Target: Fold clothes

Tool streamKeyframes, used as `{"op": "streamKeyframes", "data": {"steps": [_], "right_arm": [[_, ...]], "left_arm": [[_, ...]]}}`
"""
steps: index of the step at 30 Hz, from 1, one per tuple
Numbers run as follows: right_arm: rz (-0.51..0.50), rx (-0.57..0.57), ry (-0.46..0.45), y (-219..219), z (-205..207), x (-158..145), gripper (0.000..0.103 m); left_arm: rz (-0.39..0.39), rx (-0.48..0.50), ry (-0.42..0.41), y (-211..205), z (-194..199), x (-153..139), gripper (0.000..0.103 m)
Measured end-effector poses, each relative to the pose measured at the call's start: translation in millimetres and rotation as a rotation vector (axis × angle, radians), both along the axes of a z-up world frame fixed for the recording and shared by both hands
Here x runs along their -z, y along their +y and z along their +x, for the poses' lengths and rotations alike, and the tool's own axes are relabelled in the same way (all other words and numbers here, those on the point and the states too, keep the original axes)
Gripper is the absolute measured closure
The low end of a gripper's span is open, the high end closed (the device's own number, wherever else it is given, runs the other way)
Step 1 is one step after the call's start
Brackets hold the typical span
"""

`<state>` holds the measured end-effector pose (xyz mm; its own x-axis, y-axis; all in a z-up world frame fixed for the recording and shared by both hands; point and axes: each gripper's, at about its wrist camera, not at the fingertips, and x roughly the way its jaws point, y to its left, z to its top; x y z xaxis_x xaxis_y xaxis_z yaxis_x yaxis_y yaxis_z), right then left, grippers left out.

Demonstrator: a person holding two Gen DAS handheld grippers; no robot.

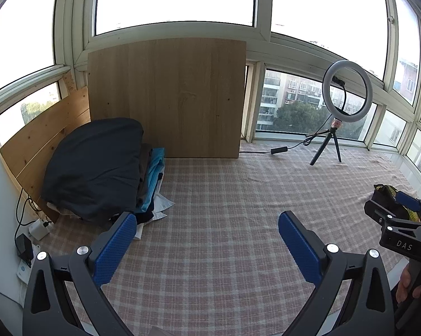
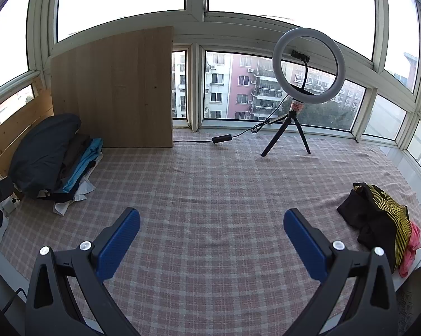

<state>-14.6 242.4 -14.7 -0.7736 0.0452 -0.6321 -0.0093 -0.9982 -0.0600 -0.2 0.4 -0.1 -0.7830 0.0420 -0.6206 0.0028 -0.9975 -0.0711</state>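
Note:
A stack of folded clothes (image 1: 98,170) with a dark navy garment on top sits at the far left of the checked cloth (image 1: 224,210); it also shows in the right wrist view (image 2: 51,156). A crumpled black and yellow garment (image 2: 378,218) with a pink piece (image 2: 411,246) lies at the right edge. My left gripper (image 1: 207,224) is open and empty above the cloth. My right gripper (image 2: 211,218) is open and empty above the middle of the cloth; in the left wrist view it (image 1: 400,215) hides most of the crumpled garment.
A wooden board (image 1: 165,98) leans against the windows at the back. A ring light on a tripod (image 2: 305,84) stands at the back right with its cable and switch (image 2: 221,139) on the cloth. Chargers and cables (image 1: 28,238) lie at the left edge.

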Motion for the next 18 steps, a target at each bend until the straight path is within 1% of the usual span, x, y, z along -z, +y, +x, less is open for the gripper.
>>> {"op": "streamKeyframes", "data": {"steps": [18], "right_arm": [[-0.014,0.005,0.003,7.7,2.2,-0.1,0.000]], "left_arm": [[-0.021,0.014,-0.023,6.6,-3.5,4.4,0.001]]}}
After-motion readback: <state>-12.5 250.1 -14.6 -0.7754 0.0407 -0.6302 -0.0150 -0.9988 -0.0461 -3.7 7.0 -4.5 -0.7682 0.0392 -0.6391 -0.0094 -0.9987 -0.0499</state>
